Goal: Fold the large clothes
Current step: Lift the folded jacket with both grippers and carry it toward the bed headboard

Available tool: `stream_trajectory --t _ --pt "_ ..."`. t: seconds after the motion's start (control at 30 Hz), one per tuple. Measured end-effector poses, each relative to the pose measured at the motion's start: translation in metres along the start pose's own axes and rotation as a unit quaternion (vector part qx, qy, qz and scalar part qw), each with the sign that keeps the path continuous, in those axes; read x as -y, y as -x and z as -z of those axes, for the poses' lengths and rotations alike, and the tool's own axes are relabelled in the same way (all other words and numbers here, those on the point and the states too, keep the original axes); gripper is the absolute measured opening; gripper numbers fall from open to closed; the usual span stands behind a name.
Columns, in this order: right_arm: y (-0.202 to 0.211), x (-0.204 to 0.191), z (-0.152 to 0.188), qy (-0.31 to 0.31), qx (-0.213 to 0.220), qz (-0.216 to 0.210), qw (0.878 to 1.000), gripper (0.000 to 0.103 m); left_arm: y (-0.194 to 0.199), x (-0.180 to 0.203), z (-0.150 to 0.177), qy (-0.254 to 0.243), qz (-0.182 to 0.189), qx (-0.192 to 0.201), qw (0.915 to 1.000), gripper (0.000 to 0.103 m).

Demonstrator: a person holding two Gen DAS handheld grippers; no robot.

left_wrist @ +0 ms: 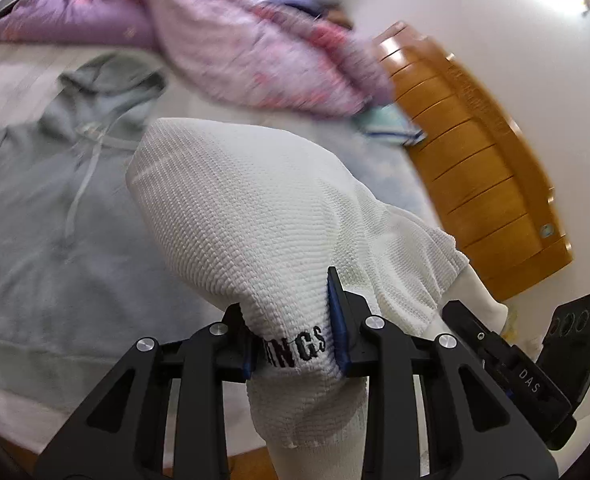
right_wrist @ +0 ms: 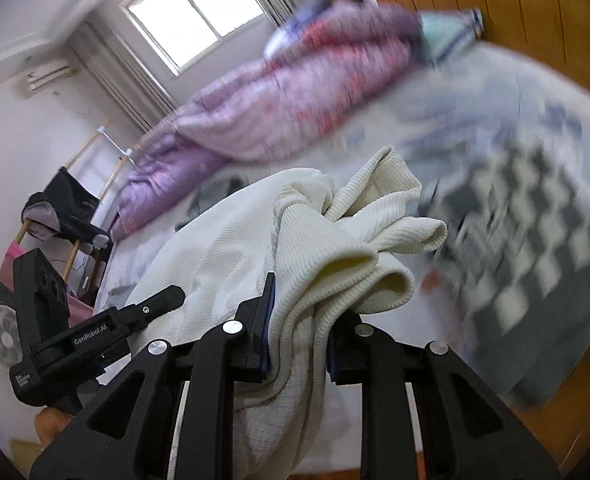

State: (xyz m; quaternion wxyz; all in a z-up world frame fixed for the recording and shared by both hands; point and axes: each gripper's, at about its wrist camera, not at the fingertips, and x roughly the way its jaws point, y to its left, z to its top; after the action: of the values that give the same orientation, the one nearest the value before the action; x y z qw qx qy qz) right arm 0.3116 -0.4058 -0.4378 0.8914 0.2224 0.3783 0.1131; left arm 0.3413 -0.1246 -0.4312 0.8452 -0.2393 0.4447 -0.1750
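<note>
Fabric of the white knit [left_wrist: 235, 208], soft, limp and light, is pinched by the left gripper [left_wrist: 293, 344] at lower centre and by the right gripper [right_wrist: 299, 344], bunched, so edges or corners are judged best for holding.

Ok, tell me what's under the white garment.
Under the white garment lies a grey hoodie on the bed; its right side is covered.

Hoodie [left_wrist: 55, 208] on bed [left_wrist: 11, 80], before quilt [left_wrist: 215, 40]
</note>
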Motion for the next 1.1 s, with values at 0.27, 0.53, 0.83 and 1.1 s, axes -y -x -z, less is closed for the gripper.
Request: stream_trajectory --t 0.27,0.53,0.83,1.1 --pt "0.066 0.117 -0.047 -0.018 0.102 0.030 0.994 0.019 -0.075 0.138 -0.004 -0.064 0.075 0.032 0.9946 0.028" --pt "0.007 0.279 0.005 -0.125 -0.001 0.129 0.984 0.019 -0.247 0.175 0.073 -0.114 0.017 -0.071 0.9908 0.028" --pt "0.011 0.289 0.024 -0.112 0.005 0.137 0.984 0.018 -0.254 0.182 0.077 -0.137 0.010 -0.069 0.9881 0.030" --pt "0.003 0.314 0.026 -0.119 -0.031 0.144 0.982 0.018 -0.251 0.194 0.090 -0.157 -0.001 -0.059 0.9858 0.030"
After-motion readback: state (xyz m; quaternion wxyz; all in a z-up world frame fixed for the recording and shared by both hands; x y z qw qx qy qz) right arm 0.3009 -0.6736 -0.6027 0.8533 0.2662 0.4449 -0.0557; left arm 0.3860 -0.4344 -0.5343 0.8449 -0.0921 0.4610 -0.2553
